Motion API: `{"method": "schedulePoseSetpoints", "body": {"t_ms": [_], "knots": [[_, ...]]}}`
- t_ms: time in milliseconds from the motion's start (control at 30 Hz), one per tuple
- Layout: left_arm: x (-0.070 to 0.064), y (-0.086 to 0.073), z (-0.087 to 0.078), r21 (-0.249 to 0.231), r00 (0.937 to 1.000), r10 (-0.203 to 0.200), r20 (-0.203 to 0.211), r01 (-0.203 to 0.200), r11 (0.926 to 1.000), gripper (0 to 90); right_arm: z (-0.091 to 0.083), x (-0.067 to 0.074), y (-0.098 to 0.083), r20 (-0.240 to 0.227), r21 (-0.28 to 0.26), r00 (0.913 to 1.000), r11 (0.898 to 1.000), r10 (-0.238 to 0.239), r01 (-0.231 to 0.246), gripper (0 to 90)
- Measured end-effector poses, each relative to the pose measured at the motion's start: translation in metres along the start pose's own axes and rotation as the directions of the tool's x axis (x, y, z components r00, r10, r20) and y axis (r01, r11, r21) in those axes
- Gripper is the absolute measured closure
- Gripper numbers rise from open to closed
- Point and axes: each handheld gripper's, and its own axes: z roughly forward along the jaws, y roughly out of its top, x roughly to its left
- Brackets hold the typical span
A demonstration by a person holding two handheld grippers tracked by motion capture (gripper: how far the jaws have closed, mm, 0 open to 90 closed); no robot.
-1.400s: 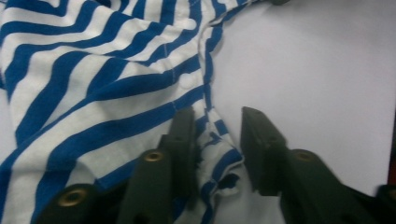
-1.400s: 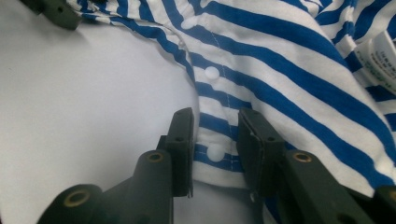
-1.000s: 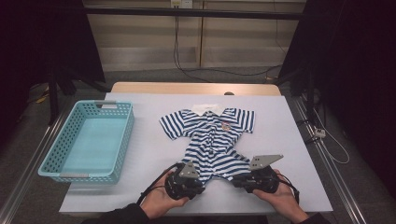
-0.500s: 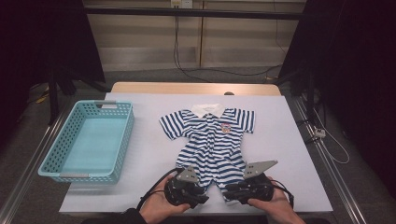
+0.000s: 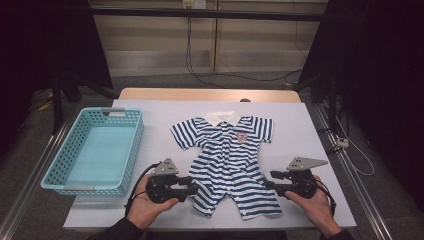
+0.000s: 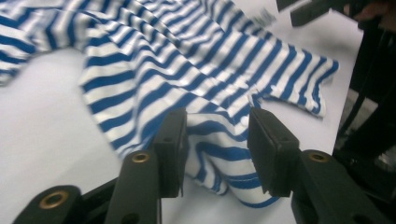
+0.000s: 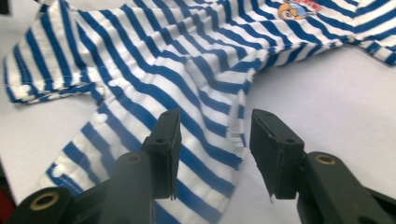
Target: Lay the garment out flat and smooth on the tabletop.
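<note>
On the bench (image 5: 320,135), the striped romper (image 5: 227,160) is laid flat. Left claw (image 5: 192,186) and right claw (image 5: 267,183) have just been opening, cloth loose between part-open jaws. Legs may be rumpled if a hem is dragged.

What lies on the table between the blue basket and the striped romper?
Bare white table separates the blue basket from the striped romper in the high view; nearer the person, the left gripper sits there.

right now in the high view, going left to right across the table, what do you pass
blue basket → left tongs → striped baby romper → right tongs
</note>
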Motion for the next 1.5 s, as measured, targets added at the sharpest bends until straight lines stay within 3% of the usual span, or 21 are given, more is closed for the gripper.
{"method": "schedulePoseSetpoints", "body": {"t_ms": [67,167,300,333,400,467,500,567,600,633,700,733,800,900,1000,1033,1067,1200,1333,1400,1500], "knots": [[0.004,-0.001,-0.003,-0.004,0.9998,-0.013,-0.013,0.013,0.9999,57.4,0.002,-0.002,-0.001,0.009,0.013,1.0,1.0,0.003,-0.003,51.9],[0.011,-0.006,0.001,0.038,0.9989,-0.032,-0.034,0.033,0.9987,62.0,0.008,-0.004,-0.001,0.029,0.037,0.9996,0.999,0.0,-0.001,51.4],[0.011,-0.015,0.014,0.115,0.9957,-0.091,0.014,0.089,0.9894,65.6,0.011,-0.007,-0.002,0.035,0.045,0.9993,0.999,0.01,-0.011,51.5],[0.01,-0.015,0.017,0.13,0.9975,-0.063,0.032,0.058,0.9898,64.9,0.011,-0.008,-0.003,0.032,0.05,0.9994,0.999,0.014,-0.016,51.6],[0.007,-0.016,0.024,0.139,0.9963,-0.055,0.066,0.045,0.9893,61.7,0.011,-0.008,-0.003,0.031,0.058,0.9993,0.998,0.019,-0.021,51.7],[0.003,-0.016,0.029,0.161,0.9995,-0.027,0.016,0.024,0.9866,62.5,0.013,-0.007,-0.004,0.032,0.065,0.9994,0.998,0.011,-0.013,51.8],[0.005,-0.016,0.033,0.154,0.9981,-0.041,0.045,0.034,0.9875,65.0,0.013,-0.006,-0.004,0.026,0.067,0.9995,0.998,0.015,-0.016,52.0],[0.006,-0.015,0.035,0.169,0.9987,-0.045,0.025,0.04,0.9849,73.0,0.015,-0.006,-0.004,0.027,0.074,0.9996,0.997,0.001,-0.003,52.1],[0.007,-0.014,0.035,0.166,0.9982,-0.047,0.039,0.04,0.9853,78.6,0.016,-0.005,-0.004,0.03,0.079,0.9995,0.997,-0.001,-0.001,52.2],[0.007,-0.014,0.036,0.167,0.9968,-0.069,0.041,0.061,0.9841,84.7,0.016,-0.005,-0.004,0.03,0.086,0.9995,0.996,-0.004,0.001,52.3],[0.006,-0.013,0.033,0.166,0.9965,-0.071,0.044,0.063,0.984,88.0,0.018,-0.005,-0.005,0.034,0.098,0.9994,0.995,-0.005,0.002,52.6],[0.008,-0.013,0.03,0.159,0.9919,-0.093,0.087,0.078,0.9841,88.2,0.018,-0.006,-0.005,0.038,0.107,0.9993,0.994,-0.004,0.0,52.7],[0.008,-0.013,0.019,0.167,0.9962,-0.08,0.035,0.073,0.9832,88.3,0.019,-0.005,-0.006,0.046,0.121,0.9989,0.993,-0.011,0.005,53.4],[0.012,-0.017,0.008,0.195,0.9968,-0.077,0.021,0.072,0.9782,88.0,0.02,-0.005,-0.007,0.058,0.138,0.9982,0.99,-0.012,0.004,54.4],[0.016,-0.024,0.002,0.192,0.9947,-0.102,-0.018,0.103,0.976,86.4,0.022,-0.006,-0.008,0.075,0.167,0.9971,0.986,-0.01,-0.003,55.9],[0.017,-0.025,-0.001,0.19,0.9948,-0.088,-0.051,0.096,0.977,85.1,0.022,-0.006,-0.008,0.077,0.165,0.9969,0.986,-0.015,0.002,56.4],[0.017,-0.026,-0.002,0.183,0.9916,-0.099,-0.084,0.113,0.9766,83.4,0.023,-0.007,-0.008,0.078,0.167,0.9967,0.986,-0.018,0.005,56.5],[0.02,-0.026,-0.008,0.158,0.9872,-0.118,-0.107,0.134,0.9784,71.6,0.022,-0.007,-0.008,0.082,0.169,0.9964,0.986,-0.022,0.008,58.1],[0.013,-0.023,-0.014,0.099,0.9923,-0.078,-0.096,0.087,0.9912,69.3,0.021,-0.008,-0.009,0.073,0.167,0.997,0.986,-0.027,0.014,69.1],[0.009,-0.021,-0.019,0.068,0.995,-0.027,-0.097,0.033,0.9972,68.2,0.02,-0.007,-0.009,0.054,0.168,0.9983,0.986,-0.023,0.014,77.7],[0.005,-0.02,-0.024,0.048,0.9935,-0.009,-0.114,0.014,0.9987,67.0,0.02,-0.005,-0.009,0.043,0.166,0.9984,0.986,-0.036,0.028,86.7]]}}
